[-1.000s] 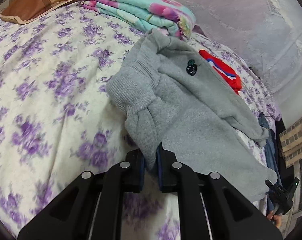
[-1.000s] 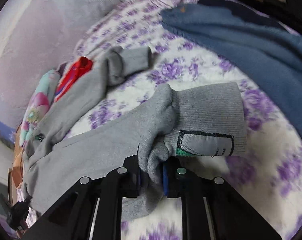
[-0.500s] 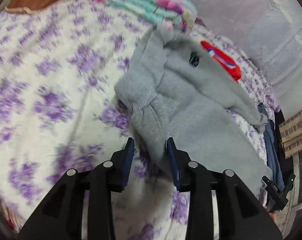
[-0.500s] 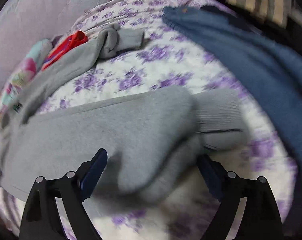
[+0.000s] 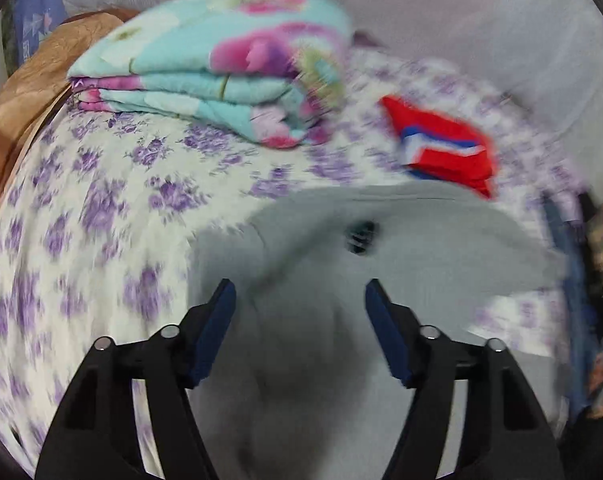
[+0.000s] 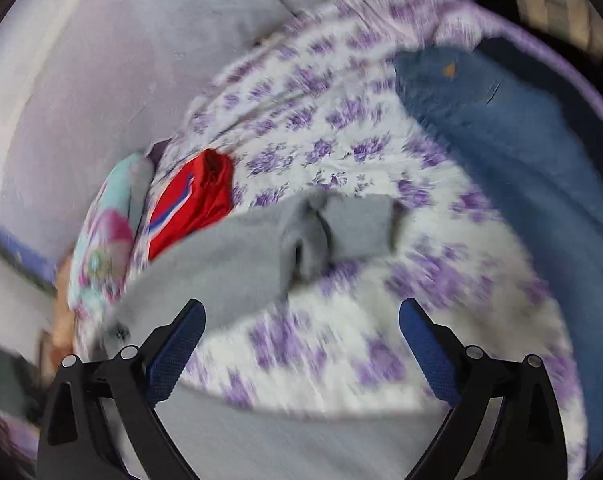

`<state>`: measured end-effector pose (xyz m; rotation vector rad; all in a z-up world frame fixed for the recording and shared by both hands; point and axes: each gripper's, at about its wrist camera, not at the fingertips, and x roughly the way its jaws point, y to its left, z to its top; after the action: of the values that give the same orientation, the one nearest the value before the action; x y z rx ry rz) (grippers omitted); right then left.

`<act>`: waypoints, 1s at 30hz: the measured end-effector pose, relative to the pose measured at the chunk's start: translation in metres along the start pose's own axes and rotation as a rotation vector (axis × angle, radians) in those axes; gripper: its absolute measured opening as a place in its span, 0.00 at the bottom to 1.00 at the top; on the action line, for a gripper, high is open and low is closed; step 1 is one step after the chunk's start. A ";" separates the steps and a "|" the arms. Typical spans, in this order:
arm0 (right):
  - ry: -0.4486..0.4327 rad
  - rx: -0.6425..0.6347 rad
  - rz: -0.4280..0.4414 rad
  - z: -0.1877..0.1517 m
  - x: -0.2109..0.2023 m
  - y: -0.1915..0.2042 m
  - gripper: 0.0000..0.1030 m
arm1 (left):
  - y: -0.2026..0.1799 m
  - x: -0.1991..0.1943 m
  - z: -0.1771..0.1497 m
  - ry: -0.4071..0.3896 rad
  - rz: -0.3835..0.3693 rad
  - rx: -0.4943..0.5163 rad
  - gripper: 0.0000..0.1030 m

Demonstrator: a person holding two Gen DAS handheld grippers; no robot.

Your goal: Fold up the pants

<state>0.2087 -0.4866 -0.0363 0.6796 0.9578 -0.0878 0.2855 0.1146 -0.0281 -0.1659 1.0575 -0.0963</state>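
Note:
Grey sweatpants (image 5: 341,280) lie spread on the purple-flowered bed sheet (image 5: 101,208), with a small dark badge (image 5: 359,236) on the fabric. My left gripper (image 5: 299,296) is open and empty, just above the grey fabric. In the right wrist view one grey leg with its ribbed cuff (image 6: 357,224) lies across the sheet, and more grey fabric (image 6: 301,440) lies under my right gripper (image 6: 301,320), which is open and empty. Both views are motion-blurred.
A folded turquoise floral quilt (image 5: 221,76) and a brown pillow (image 5: 25,92) lie at the far side. A red folded garment (image 5: 445,152) sits beside the pants, also in the right view (image 6: 193,208). A blue garment (image 6: 521,152) covers the bed's right side.
Both grippers let go of the grey pants and opened wide. Both have drawn back and lifted, and the pants now lie flatter on the sheet.

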 end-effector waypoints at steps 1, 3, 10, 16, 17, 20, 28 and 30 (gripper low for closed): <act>0.024 0.019 -0.001 0.009 0.015 0.002 0.95 | 0.004 0.020 0.008 0.034 0.028 -0.009 0.59; 0.079 0.077 0.005 0.021 0.044 0.001 0.94 | 0.014 0.043 0.012 0.070 0.023 -0.039 0.59; 0.088 -0.057 -0.100 0.030 0.093 0.022 0.12 | 0.053 0.079 0.005 0.107 -0.018 -0.097 0.64; 0.025 -0.259 -0.223 0.024 0.072 0.045 0.20 | 0.050 0.074 -0.001 0.100 -0.005 -0.071 0.65; 0.058 -0.251 -0.260 0.021 0.081 0.036 0.29 | 0.051 0.075 -0.002 0.099 -0.005 -0.067 0.66; 0.126 -0.189 -0.266 0.001 0.106 -0.010 0.45 | 0.048 0.079 -0.002 0.100 0.004 -0.052 0.68; 0.092 -0.269 -0.328 -0.011 0.067 0.025 0.48 | 0.051 0.076 -0.006 0.091 -0.007 -0.054 0.70; 0.021 -0.317 -0.279 -0.027 0.032 0.039 0.59 | 0.052 0.059 -0.007 0.082 -0.027 -0.050 0.70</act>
<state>0.2222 -0.4332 -0.0524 0.2536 1.0545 -0.1704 0.3076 0.1563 -0.0915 -0.2227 1.1405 -0.1020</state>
